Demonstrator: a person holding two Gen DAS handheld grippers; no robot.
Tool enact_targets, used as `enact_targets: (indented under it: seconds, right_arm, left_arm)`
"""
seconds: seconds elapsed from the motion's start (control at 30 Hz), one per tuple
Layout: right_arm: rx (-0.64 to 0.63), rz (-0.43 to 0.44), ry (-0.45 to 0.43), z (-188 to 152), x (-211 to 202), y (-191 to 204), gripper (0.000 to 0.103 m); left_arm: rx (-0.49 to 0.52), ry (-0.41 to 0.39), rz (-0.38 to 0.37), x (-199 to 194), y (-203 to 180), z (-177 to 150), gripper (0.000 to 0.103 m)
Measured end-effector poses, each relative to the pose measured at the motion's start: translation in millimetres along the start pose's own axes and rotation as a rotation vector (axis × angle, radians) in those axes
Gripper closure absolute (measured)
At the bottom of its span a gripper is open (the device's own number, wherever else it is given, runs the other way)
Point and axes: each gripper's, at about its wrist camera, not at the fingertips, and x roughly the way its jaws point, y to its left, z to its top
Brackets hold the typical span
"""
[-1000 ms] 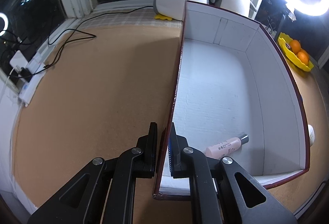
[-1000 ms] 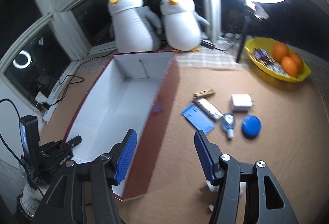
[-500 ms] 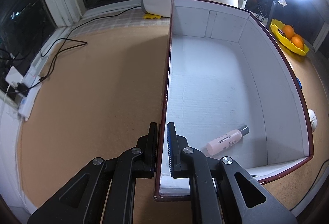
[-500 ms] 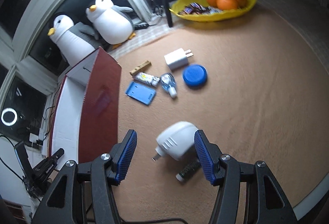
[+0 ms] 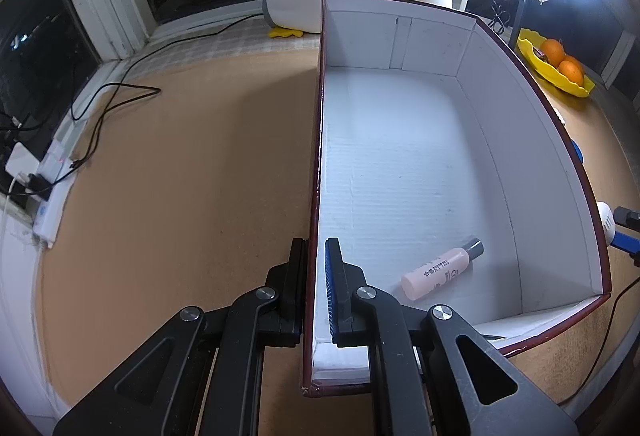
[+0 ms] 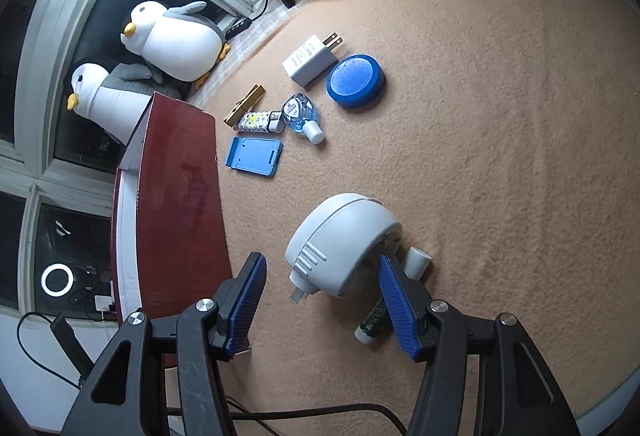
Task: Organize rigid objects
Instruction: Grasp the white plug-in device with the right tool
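Left tool clamps the box wall; right tool stands apart around the white plug-in device.

The left tool (image 5: 316, 256) is closed on the near left wall of the dark red cardboard box with white inside (image 5: 400, 172), one finger outside and one inside. A pink plastic bottle with a grey cap (image 5: 442, 270) lies on the box floor near the front corner. The right tool (image 6: 320, 276) is open over the tan carpeted table (image 6: 500, 156), its fingers either side of a rounded white plug-in device (image 6: 340, 240); its right pad (image 6: 394, 296) sits against the device's edge, the left pad clear. A green-labelled tube (image 6: 374, 320) lies just beside it. Farther off lie a blue flat holder (image 6: 256, 156), a blue round puck (image 6: 356, 78) and a white wall charger (image 6: 310, 56).
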Motion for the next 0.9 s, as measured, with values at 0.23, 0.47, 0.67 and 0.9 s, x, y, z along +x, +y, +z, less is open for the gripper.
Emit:
enact_targets:
  seconds: [0.23,0.47,0.67,0.9]
  right_arm:
    - [-0.016,-0.016,0.014,7,6,6,0.049]
    - [-0.020,-0.046,0.031,11,17,7,0.049]
    - [-0.032,-0.064,0.039,18,26,8,0.063]
    - [-0.141,-0.135,0.045,17,33,24,0.067]
  left_arm:
    - [-0.003,-0.002,-0.001,0,0,-1,0.095]
    - [-0.004,-0.002,0.002,0,1,-1,0.095]
    - [-0.008,0.000,0.004,1,2,0,0.095]
    - [-0.018,0.002,0.004,2,3,0,0.095]
